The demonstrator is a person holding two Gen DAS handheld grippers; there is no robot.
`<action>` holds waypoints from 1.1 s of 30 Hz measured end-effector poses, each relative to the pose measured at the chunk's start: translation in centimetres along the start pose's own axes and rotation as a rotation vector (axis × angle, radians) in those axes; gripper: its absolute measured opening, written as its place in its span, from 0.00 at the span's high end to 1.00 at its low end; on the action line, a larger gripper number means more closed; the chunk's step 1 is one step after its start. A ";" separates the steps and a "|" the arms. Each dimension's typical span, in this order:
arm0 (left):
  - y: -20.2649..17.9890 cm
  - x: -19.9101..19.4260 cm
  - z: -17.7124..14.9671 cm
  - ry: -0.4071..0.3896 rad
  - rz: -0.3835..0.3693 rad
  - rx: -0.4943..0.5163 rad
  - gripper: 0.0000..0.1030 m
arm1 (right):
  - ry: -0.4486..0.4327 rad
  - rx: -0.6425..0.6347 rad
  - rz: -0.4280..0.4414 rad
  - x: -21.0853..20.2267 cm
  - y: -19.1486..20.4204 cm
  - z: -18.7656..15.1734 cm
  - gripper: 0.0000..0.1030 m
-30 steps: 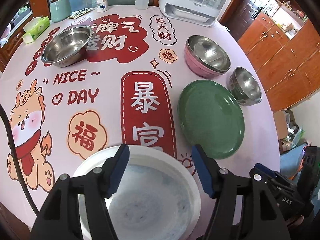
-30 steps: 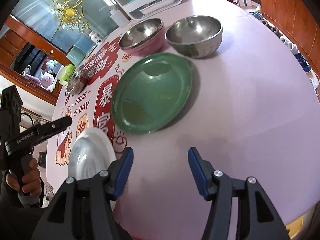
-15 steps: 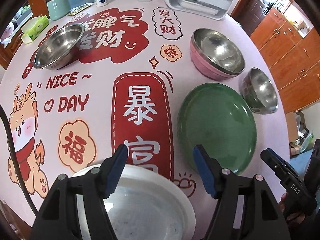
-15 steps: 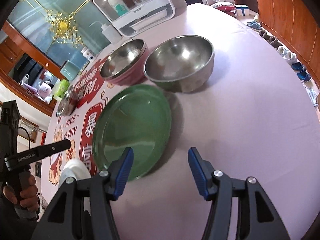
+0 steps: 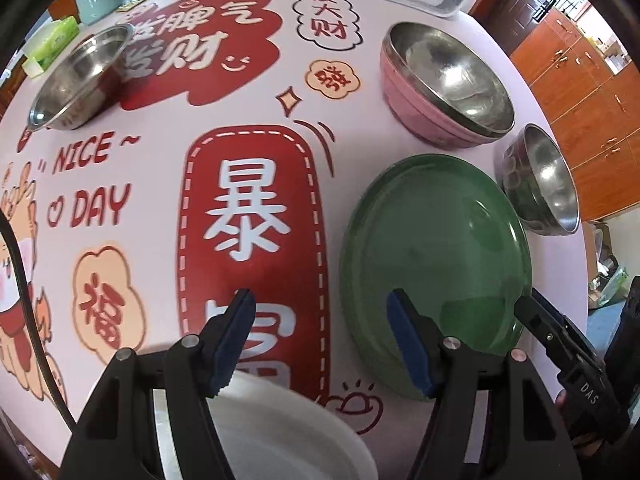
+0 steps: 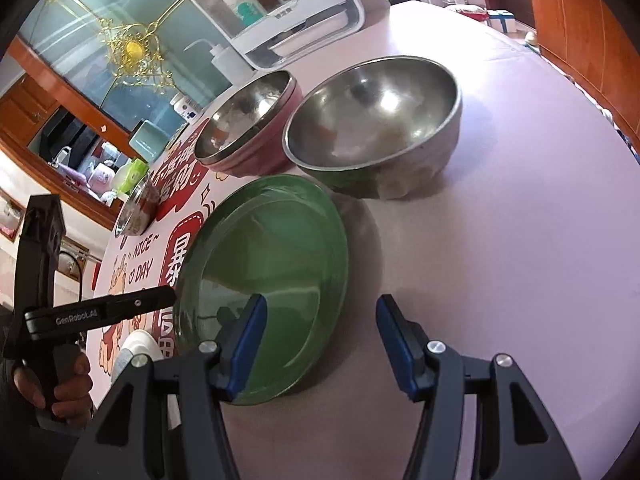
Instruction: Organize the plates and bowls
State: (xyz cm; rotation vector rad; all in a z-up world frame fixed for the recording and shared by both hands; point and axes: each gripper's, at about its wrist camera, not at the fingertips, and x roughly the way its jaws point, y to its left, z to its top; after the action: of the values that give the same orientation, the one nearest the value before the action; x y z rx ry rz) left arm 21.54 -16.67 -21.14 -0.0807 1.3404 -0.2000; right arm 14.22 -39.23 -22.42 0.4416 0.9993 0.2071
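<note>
Glossy green plate (image 6: 276, 264) lies flat; both hand-held grippers gape, gripping nothing.

Your left wrist camera looked steeply down on the tablecloth (image 5: 152, 208) from close above, its own fingers filling the lower frame, the white plate (image 5: 288, 436) at the bottom edge. Your right wrist camera sat lower and faced more shallowly across the table, with cabinets and a window across the top. Both views shared the green plate (image 5: 436, 268) (image 6: 272, 272), the pink bowl (image 5: 416, 108) (image 6: 264, 160) and the steel bowl (image 5: 536, 184) (image 6: 400, 168), and each caught the other gripper at its edge.
</note>
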 end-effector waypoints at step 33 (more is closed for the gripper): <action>-2.4 3.0 1.2 0.028 -0.061 0.024 0.80 | 0.016 0.032 0.027 0.6 -1.3 -0.1 0.91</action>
State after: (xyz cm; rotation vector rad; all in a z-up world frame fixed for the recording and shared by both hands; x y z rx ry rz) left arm 23.07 -19.68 -23.38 -0.0991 1.3642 -0.2699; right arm 14.44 -40.18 -23.47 0.4830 1.0138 0.2193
